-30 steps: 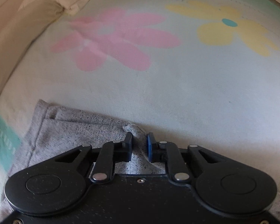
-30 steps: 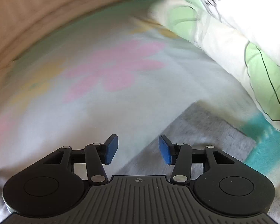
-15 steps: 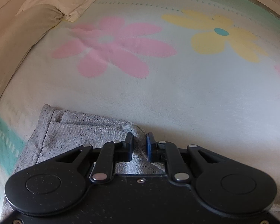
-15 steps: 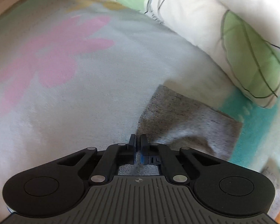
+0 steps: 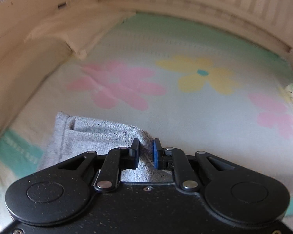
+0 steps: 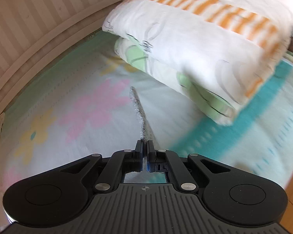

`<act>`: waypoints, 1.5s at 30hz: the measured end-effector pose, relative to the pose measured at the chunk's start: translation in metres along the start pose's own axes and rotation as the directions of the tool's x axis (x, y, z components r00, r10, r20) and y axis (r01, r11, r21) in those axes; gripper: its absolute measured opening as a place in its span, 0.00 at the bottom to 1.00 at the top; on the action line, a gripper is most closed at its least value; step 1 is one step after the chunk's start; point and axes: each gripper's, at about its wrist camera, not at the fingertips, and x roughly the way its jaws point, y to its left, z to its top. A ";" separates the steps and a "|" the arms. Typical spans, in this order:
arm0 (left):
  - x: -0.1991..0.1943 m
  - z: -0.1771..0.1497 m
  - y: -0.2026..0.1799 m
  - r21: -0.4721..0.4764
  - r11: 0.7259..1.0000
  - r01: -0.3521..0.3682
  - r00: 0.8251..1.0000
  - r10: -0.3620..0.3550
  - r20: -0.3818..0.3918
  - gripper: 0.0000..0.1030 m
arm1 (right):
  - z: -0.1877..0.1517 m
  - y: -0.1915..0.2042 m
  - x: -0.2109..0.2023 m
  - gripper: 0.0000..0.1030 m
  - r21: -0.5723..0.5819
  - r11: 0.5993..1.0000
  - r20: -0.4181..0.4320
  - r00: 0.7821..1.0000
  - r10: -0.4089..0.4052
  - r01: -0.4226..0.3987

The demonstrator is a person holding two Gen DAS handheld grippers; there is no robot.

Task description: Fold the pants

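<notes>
Grey speckled pants hang lifted above a flowered bed sheet. In the left wrist view my left gripper is shut on a bunched fold of the grey cloth, which spreads out to the left below it. In the right wrist view my right gripper is shut on a thin edge of the pants, seen edge-on as a narrow grey strip stretching away from the fingertips. The rest of the garment is hidden under both tools.
A folded white quilt with green and orange print lies at the right of the bed. A beige pillow sits at the far left corner. A slatted wooden headboard and wall run along the back. A teal band crosses the sheet.
The right gripper went from open to shut on the pants edge. Both grippers rose and tilted up, lifting the cloth off the sheet, so more of the bed and headboard shows.
</notes>
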 end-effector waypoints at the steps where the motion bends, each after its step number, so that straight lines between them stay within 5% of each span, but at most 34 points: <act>1: -0.013 -0.010 0.005 0.007 1.000 0.008 1.000 -0.008 0.015 0.17 | -0.008 -0.008 -0.008 0.04 0.013 1.000 -0.010 1.000 -0.003 0.004; 8: -0.058 -0.078 0.018 0.102 0.994 0.037 0.999 -0.037 0.001 0.17 | -0.052 -0.059 -0.002 0.04 0.071 0.996 -0.150 0.988 -0.045 0.056; 18: -0.045 -0.142 0.024 0.144 0.988 0.048 0.990 -0.028 -0.138 0.17 | -0.081 -0.103 0.009 0.04 0.167 0.985 -0.294 0.956 0.001 0.051; 26: -0.027 -0.163 0.024 0.171 0.985 0.019 0.978 0.017 -0.208 0.17 | -0.092 -0.112 0.034 0.07 0.054 0.983 -0.419 0.897 -0.137 0.176; 30: -0.021 -0.171 0.022 0.184 0.983 0.008 0.974 0.034 -0.225 0.17 | -0.083 -0.118 0.022 0.07 0.106 0.974 -0.328 0.931 -0.159 0.203; 34: -0.014 -0.171 0.022 0.176 0.984 0.002 0.970 0.041 -0.240 0.17 | -0.072 -0.137 0.012 0.27 0.251 0.947 -0.223 0.964 -0.146 0.201; 45: -0.001 -0.168 0.024 0.110 0.994 0.001 0.962 0.029 -0.270 0.17 | -0.081 -0.179 0.030 0.28 0.372 0.892 -0.277 0.948 -0.156 0.256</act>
